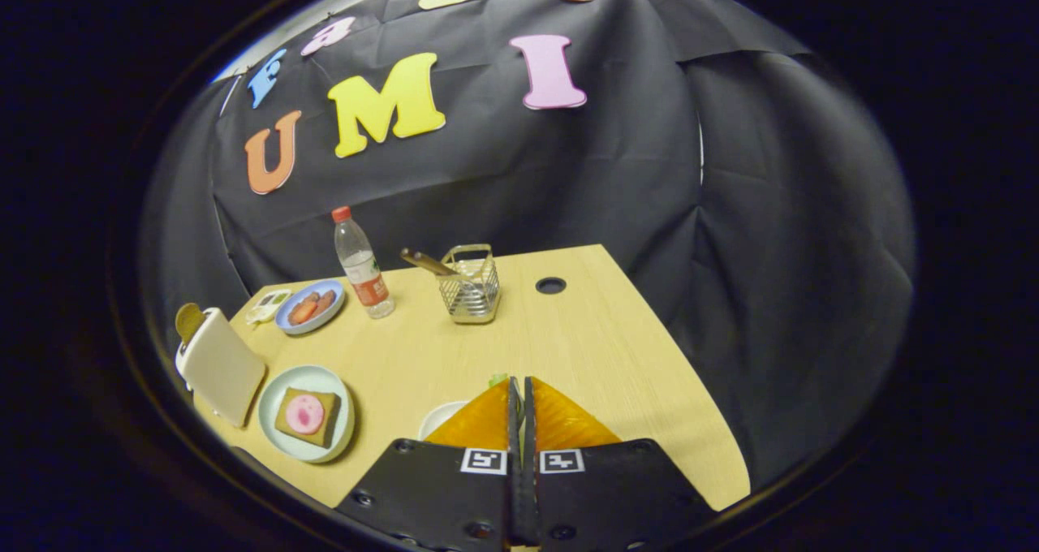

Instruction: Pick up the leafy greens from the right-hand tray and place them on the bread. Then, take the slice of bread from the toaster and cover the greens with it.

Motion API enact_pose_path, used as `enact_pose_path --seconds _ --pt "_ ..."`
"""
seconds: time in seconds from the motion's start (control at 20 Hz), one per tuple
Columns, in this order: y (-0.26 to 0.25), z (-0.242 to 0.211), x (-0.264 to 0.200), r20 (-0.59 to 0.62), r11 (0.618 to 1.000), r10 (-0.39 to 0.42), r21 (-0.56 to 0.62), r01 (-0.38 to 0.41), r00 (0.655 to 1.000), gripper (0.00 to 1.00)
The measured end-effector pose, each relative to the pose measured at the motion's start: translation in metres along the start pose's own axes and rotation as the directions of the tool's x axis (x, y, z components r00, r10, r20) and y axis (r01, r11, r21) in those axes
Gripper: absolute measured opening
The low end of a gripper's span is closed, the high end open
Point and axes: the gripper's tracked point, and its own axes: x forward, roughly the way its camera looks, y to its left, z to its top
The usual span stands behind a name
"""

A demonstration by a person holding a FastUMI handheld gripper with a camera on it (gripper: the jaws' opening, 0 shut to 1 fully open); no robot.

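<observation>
Tongs (520, 383) sit with their two orange fingers (480, 418) pressed together, no gap between them that I can see. A sliver of green (497, 380) peeks out at the tip of the left finger; I read it as the leafy greens, but the fingers hide nearly all of it, and I cannot tell whether both fingers press on it. A white tray (439, 416) lies under the fingers, only a curved edge of it showing beside the left one.

Taking the tongs as my landmark and going by size: the wooden surface (601, 357) spreads ahead of and to both sides of them, with a round cable hole (550, 285) far ahead. The toaster (217, 363) stands well to their left at the surface's edge, a slice of bread (189, 320) poking from its top, partly cut off. Between the toaster and the tongs, a pale plate (272, 402) carries a bread slice (325, 426) with a pink round piece (305, 413) on it. Ahead and left stands a water bottle (360, 264); just right of it, a wire basket (471, 284) holds utensils whose handles jut out. Farther left of the bottle a blue plate (286, 321) holds reddish food I cannot make out, and a small white item (266, 304) beside it is too small to name.
</observation>
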Motion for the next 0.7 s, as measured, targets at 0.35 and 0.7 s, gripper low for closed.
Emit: enact_pose_path --seconds 0.35,0.7 --pt "0.082 0.032 -0.046 0.037 1.0 -0.003 -0.031 0.004 0.999 0.0" --pt "0.246 0.024 -0.058 0.044 0.991 0.128 -0.038 -0.127 0.991 0.0"
